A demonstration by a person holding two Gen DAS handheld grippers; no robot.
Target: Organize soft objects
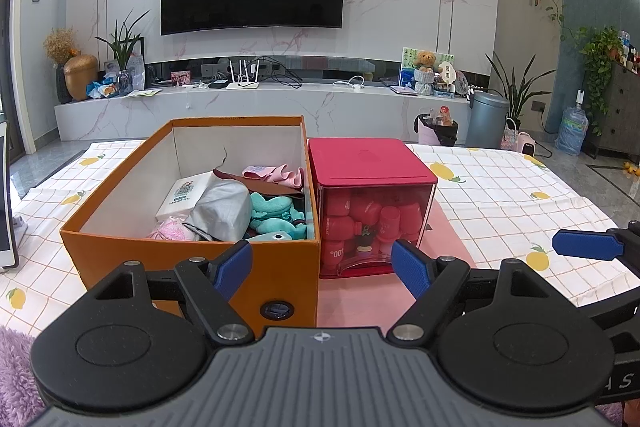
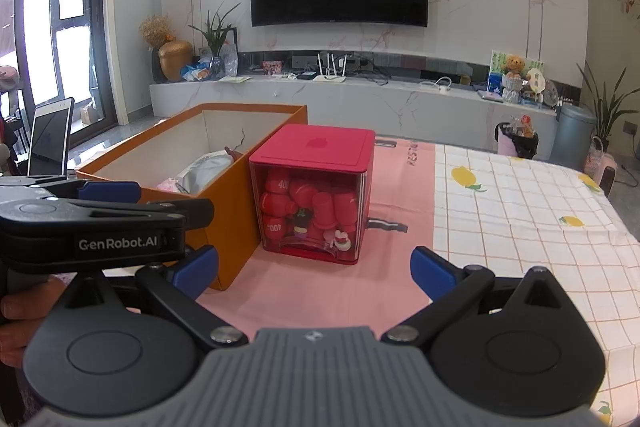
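An open orange box (image 1: 192, 255) (image 2: 224, 227) stands on the table, holding soft things: a grey cloth (image 1: 220, 211), a teal plush (image 1: 276, 217), a pink cloth (image 1: 276, 175), a fluffy pink item (image 1: 172, 229) and a white packet (image 1: 184, 193). Touching its right side is a red-lidded clear box (image 1: 368, 203) (image 2: 316, 199) filled with red bottles. My left gripper (image 1: 322, 265) is open just in front of both boxes, with nothing between its fingers. My right gripper (image 2: 314, 273) is open over the pink cloth strip, also holding nothing. The left gripper's body (image 2: 92, 223) shows at the right view's left edge.
A lemon-print checked tablecloth (image 1: 500, 195) covers the table, with a pink strip (image 2: 320, 295) under the red box. A phone on a stand (image 2: 50, 143) is at the table's left edge. A purple fluffy thing (image 1: 16, 375) lies at the near left. TV wall and shelf behind.
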